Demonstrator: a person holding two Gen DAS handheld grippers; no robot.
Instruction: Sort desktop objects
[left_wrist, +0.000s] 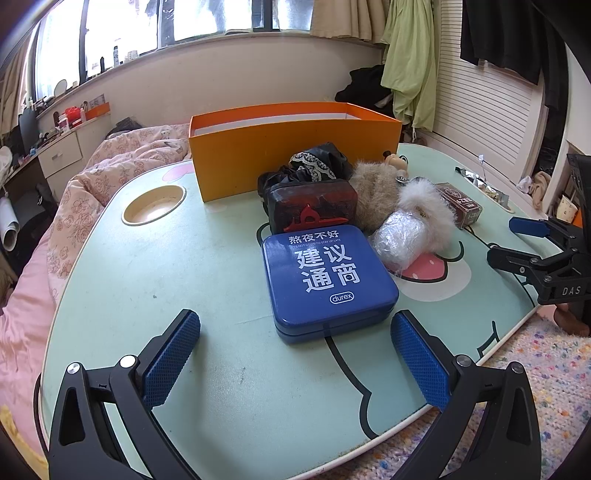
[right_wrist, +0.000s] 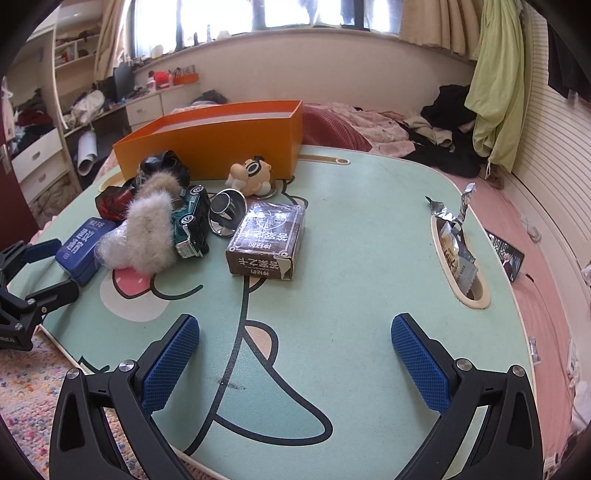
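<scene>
Your biggest piece is the open orange cardboard box (left_wrist: 295, 155), standing at the far side of the mint-green cartoon-printed surface (left_wrist: 184, 280); it looks light and thin-walled, so I judge it the likely bin and best left where it stands. Next comes the flat blue tin with white lettering (left_wrist: 328, 280), lying directly ahead of your left tongs (left_wrist: 295, 354). It looks rigid and smooth, probably slippery on its lid, so take it across its two side edges. Behind it, touching, sits a dark red-and-black tin (left_wrist: 312, 205), likely just as stiff.

The brown printed carton (right_wrist: 267, 240) lies ahead of your right tongs (right_wrist: 295, 356); it is probably light and crushable, with a torn corner, so pinch its long sides gently. The beige furry pieces (right_wrist: 151, 229) beside it are soft and will compress. The green toy car (right_wrist: 192, 221), shiny metal cup (right_wrist: 227, 212) and small cartoon figure (right_wrist: 251, 173) are hard, small and may roll or slip.

Both tongs stand wide apart with nothing between the pads, hovering over the near edge.

The surface has a round recess (left_wrist: 153, 205) and an oval slot stuffed with foil packets (right_wrist: 458, 251). It sits on a pink bed (right_wrist: 535, 288) in a cluttered bedroom with a broad window.
</scene>
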